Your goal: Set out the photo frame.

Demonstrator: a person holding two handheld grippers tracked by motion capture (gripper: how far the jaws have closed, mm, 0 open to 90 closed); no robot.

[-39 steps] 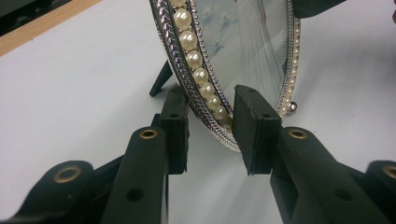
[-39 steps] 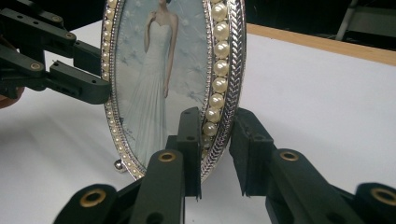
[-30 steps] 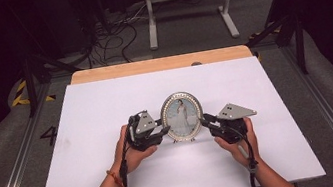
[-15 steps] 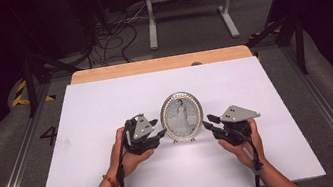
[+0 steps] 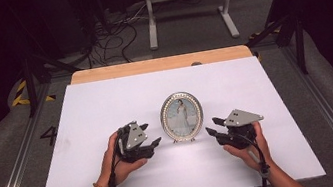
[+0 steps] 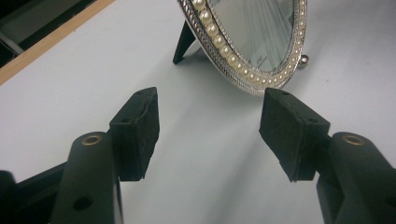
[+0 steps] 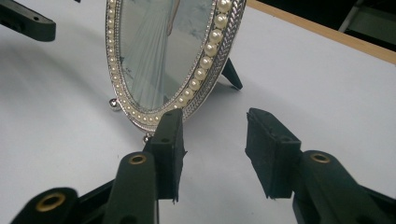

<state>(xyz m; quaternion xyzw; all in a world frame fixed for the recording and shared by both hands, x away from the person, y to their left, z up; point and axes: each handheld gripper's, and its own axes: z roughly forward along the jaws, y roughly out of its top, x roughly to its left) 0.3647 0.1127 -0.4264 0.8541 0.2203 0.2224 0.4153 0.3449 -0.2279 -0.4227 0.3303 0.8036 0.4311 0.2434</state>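
An oval picture frame (image 5: 182, 116) with a pearl-beaded silver rim stands upright on its back prop in the middle of the white table (image 5: 105, 103). It holds a photo of a figure in a long pale dress. My left gripper (image 5: 150, 133) rests just left of it. Its jaws have just been opening, nothing lies between them, and they point at the frame's edge (image 6: 252, 51). My right gripper (image 5: 214, 126) sits just right of the frame (image 7: 163, 56). Its jaws have also been opening and stand apart and empty. In the gripper views, both the left gripper (image 6: 212, 130) and the right gripper (image 7: 219, 149) stay short of the rim.
A wooden strip (image 5: 160, 64) runs along the table's far edge. Beyond it on the floor are a white metal stand (image 5: 188, 4) and cables (image 5: 110, 36). Metal rails (image 5: 18, 162) flank the table. The left gripper's jaw tip (image 7: 28, 21) shows behind the frame.
Both grippers were pressed against the frame's sides a second ago. They have let go, opened, and drawn outward, the left one farther. The frame stays standing.
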